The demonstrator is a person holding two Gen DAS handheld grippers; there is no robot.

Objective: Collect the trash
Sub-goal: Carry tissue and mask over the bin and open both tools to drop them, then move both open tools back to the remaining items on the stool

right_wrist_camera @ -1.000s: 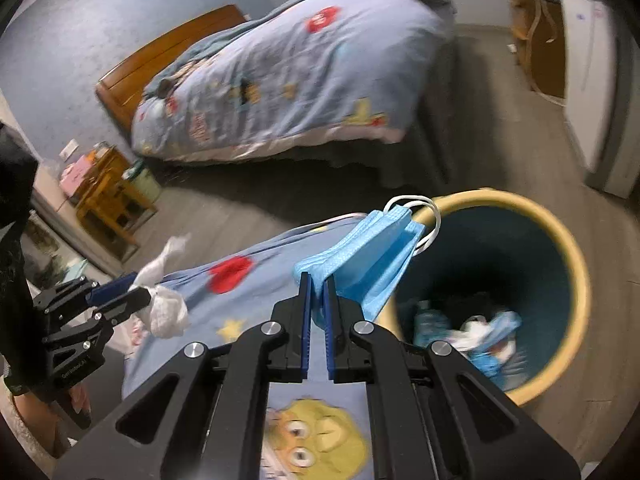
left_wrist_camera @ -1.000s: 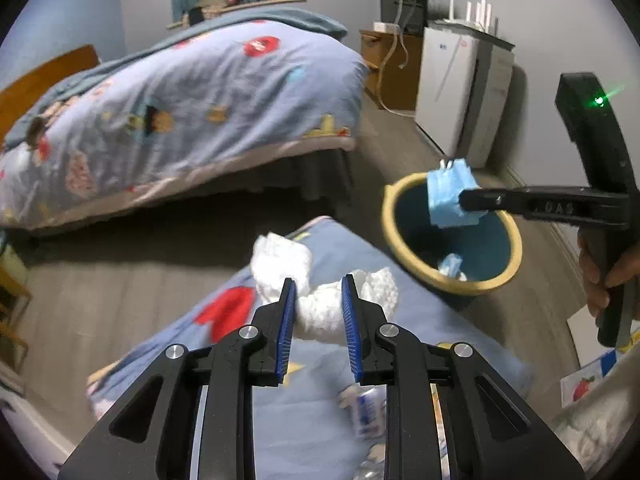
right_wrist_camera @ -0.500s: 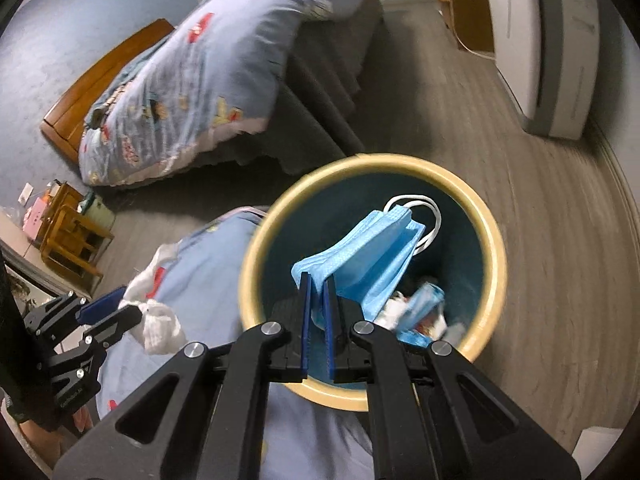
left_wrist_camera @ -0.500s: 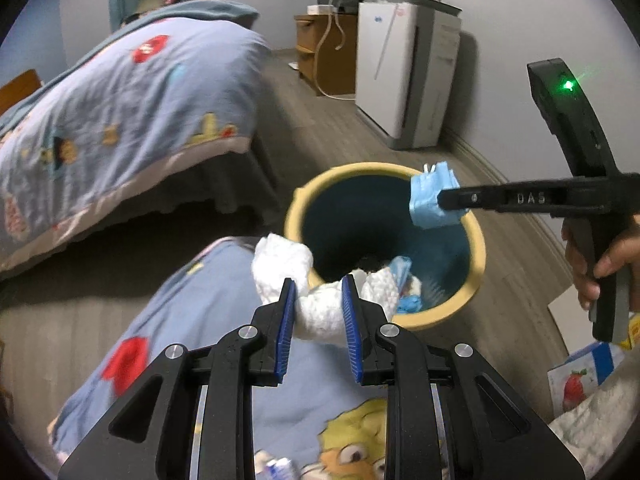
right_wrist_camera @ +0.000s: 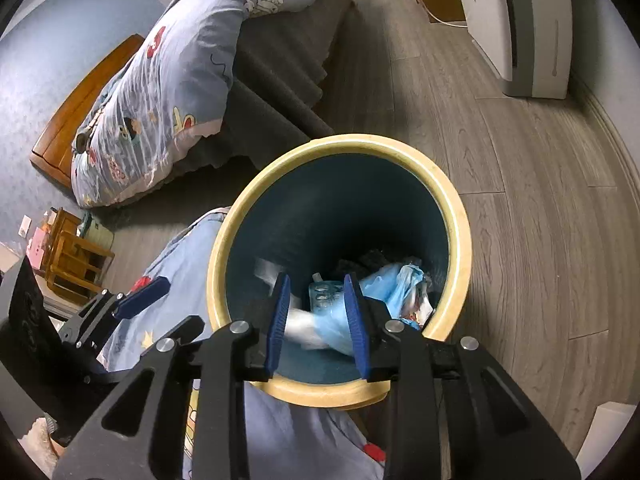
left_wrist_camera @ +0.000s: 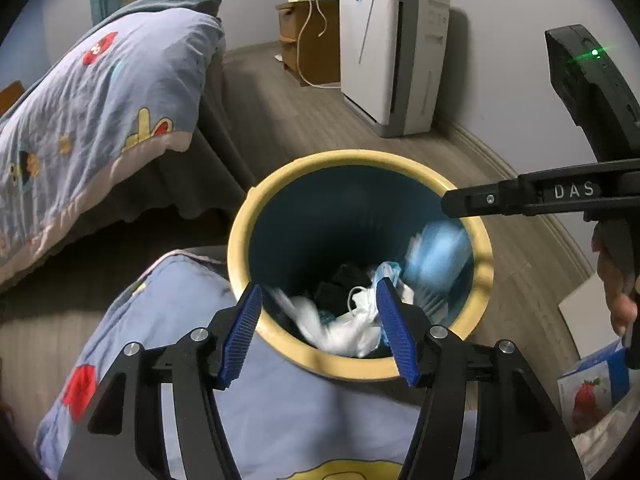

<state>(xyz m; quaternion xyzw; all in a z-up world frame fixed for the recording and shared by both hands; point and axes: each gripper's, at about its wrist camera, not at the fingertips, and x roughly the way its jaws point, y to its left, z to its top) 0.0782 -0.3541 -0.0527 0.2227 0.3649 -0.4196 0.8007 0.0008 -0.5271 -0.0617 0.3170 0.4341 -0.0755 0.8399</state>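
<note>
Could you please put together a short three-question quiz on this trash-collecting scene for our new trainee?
1. True or false: the left gripper is clamped on white tissue.
2. What colour is the bin's rim?
3. The blurred blue mask is: A) on the bed, B) inside the bin, C) on the floor.

Key: 1. False; its jaws are opening with nothing pressed between them. 2. Yellow. 3. B, just below the right gripper, whose jaws are also opening.

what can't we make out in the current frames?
- Mask: motion-blurred in the left view, mid-drop into the bin.
- Tissue: smeared streak in the left view.
- Bin bottom: dark, buried under trash in both views.
- Right claw tips: edge-on in the left view, gap hidden.
- Carton: cut by the left view's rim.
</note>
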